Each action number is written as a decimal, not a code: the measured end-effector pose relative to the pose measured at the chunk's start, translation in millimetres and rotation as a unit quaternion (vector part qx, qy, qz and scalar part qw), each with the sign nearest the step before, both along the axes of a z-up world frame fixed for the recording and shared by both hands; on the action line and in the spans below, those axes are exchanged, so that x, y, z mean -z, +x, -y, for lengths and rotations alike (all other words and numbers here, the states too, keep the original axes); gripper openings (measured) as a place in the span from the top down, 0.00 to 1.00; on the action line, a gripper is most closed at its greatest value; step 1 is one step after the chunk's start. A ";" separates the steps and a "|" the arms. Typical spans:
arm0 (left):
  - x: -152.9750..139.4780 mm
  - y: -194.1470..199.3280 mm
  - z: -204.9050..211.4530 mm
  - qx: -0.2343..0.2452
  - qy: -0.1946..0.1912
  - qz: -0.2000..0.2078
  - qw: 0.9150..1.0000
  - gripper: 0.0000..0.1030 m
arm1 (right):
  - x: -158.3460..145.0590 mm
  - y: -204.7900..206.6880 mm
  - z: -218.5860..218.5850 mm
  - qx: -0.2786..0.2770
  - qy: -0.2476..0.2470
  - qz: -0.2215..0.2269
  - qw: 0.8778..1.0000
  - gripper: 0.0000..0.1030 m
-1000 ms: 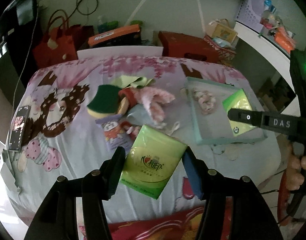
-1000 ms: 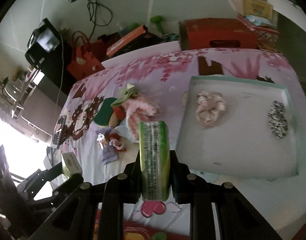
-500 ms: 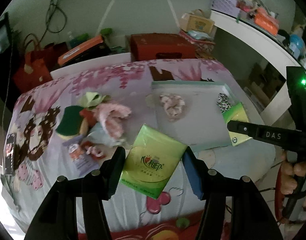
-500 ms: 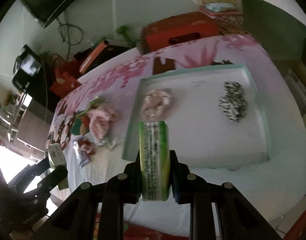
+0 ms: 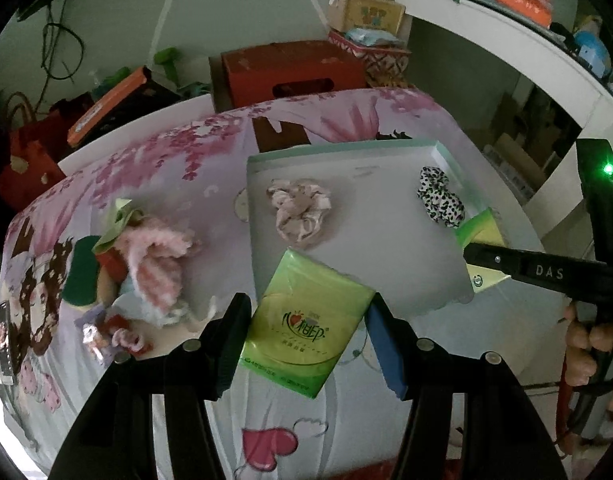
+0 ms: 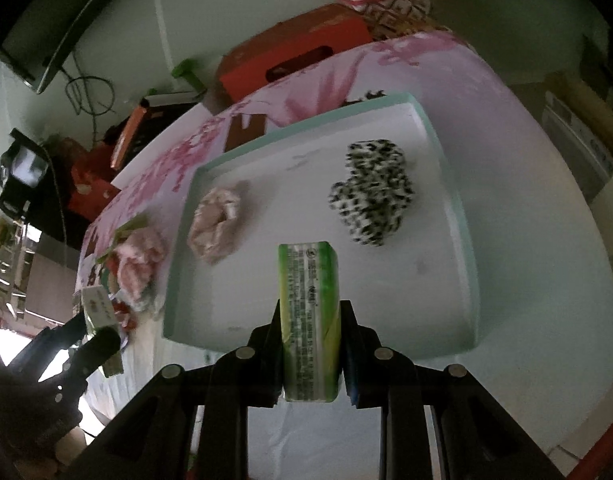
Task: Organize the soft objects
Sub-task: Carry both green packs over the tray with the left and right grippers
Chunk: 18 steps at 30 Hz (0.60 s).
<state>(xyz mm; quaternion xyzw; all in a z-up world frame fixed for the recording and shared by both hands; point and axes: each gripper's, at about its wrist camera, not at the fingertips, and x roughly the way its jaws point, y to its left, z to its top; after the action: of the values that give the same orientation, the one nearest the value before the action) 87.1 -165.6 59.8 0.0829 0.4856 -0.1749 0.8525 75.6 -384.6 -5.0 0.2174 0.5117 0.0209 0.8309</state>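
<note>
My left gripper (image 5: 306, 336) is shut on a green tissue pack (image 5: 302, 320), held flat above the tray's near left corner. My right gripper (image 6: 311, 344) is shut on a second green tissue pack (image 6: 309, 312), held on edge over the tray's near edge; it also shows in the left wrist view (image 5: 480, 240). The pale green tray (image 6: 462, 232) holds a pink scrunchie (image 6: 216, 224) and a black-and-white spotted scrunchie (image 6: 372, 196). A heap of soft things with a pink fluffy piece (image 5: 154, 252) lies on the bedspread left of the tray.
A green sponge (image 5: 80, 280) and small wrapped items (image 5: 106, 332) lie by the heap. A red box (image 5: 290, 72), red bags (image 5: 26, 148) and an orange box (image 5: 106, 108) stand behind the bed. A white shelf (image 5: 506, 28) runs on the right.
Both grippers have moved right and forward toward the tray with their tissue packs. The right pack is now over the tray's near edge. The grips have not changed.
</note>
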 end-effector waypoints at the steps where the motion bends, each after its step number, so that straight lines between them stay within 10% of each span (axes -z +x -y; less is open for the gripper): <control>1: 2.1 3.2 3.4 0.001 0.001 -0.002 1.000 0.41 | 2.7 2.0 3.0 0.001 0.000 -0.001 1.000 0.76; 18: 47.0 59.7 44.8 0.003 0.010 -0.040 0.999 0.41 | 37.8 34.7 27.6 0.002 -0.009 -0.023 1.000 0.76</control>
<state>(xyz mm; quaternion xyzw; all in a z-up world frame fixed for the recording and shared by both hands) 146.8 -210.3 12.8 0.0859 0.5210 -0.1752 0.8310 110.4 -412.3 -42.7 0.2108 0.5304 0.0100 0.8210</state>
